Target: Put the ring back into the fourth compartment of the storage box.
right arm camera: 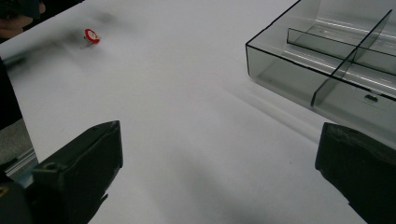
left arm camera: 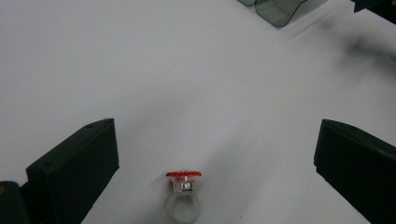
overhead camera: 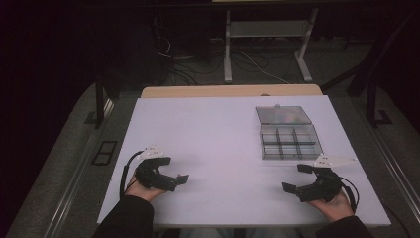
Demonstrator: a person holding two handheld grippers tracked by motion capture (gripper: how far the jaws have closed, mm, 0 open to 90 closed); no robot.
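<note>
Lying nearest the left tongs point(left arm camera: 215, 154) is a ring point(left arm camera: 184, 196) with a red top, sitting on the white tabletop point(left arm camera: 154, 70) between the wide-open jaws, touching neither. Right tongs point(right arm camera: 219, 172) are gaping too, holding nothing, pointing toward a clear divided box point(right arm camera: 336, 60). No writing is showing legibly. From above, the box's lid point(overhead camera: 282, 115) is lying open.

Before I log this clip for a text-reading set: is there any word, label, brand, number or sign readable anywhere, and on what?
None can be read.
Ring: red top, no lettering legible.
Clear divided box: a small dark mark on its floor, too small to read.
Left gripper and right gripper: plain black jaws, no marking.
White table: no print.
</note>
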